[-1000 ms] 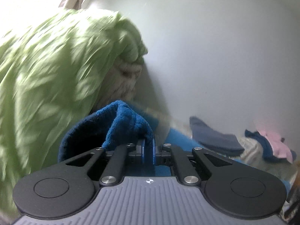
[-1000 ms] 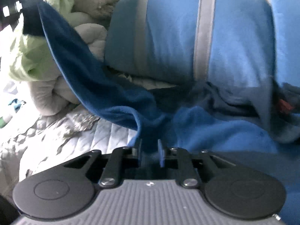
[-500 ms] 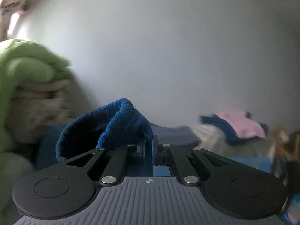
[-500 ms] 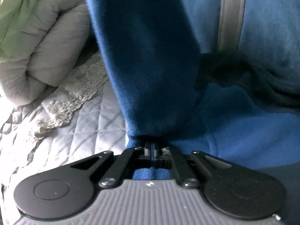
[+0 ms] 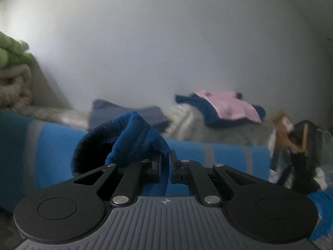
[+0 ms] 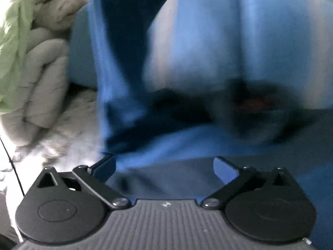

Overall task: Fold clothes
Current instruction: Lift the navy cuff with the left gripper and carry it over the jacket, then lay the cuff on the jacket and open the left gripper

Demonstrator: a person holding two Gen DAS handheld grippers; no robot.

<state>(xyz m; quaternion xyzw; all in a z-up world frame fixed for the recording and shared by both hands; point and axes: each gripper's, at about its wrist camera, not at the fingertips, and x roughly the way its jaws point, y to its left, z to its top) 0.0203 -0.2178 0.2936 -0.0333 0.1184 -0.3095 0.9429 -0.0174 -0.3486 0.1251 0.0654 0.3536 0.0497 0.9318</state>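
While your left hand-held gripper (image 5: 169,164) pinches a bunched fold of the dark blue fleece garment (image 5: 133,137), the cloth humps up and over to 10 o'clock of its nearly closed fingers, just in front of the lens. In the right wrist view the same blue fleece garment (image 6: 116,66) hangs as a broad strip from 12 o'clock down to the centre, where it meets more blue cloth spread toward 5 o'clock. Your right hand-held gripper (image 6: 164,164) stands wide, its fingers well apart, with nothing between them; the fleece lies just beyond the tips. That view is motion-blurred, so you cannot tell whether the left fingertip (image 6: 105,166) touches the cloth.

Behind the garment, a light blue blanket with grey stripes (image 5: 218,156) runs from 9 o'clock to 3 o'clock in the left view and fills 1 o'clock in the right view (image 6: 218,41). Farther back in the left view, a folded grey-blue item (image 5: 116,112) lies near centre, and a pink cloth (image 5: 231,106) rests on a navy one (image 5: 199,108) at 2 o'clock. A brown-haired doll (image 5: 283,129) sits at 3 o'clock against something dark. A green cloth (image 5: 12,50) tops a beige knit pile (image 5: 14,89) at 9 o'clock, below the pale wall (image 5: 166,41). In the right view the green cloth (image 6: 16,31) drapes over a grey quilted comforter (image 6: 45,79) at 10 o'clock, on the white quilted bed (image 6: 68,129).
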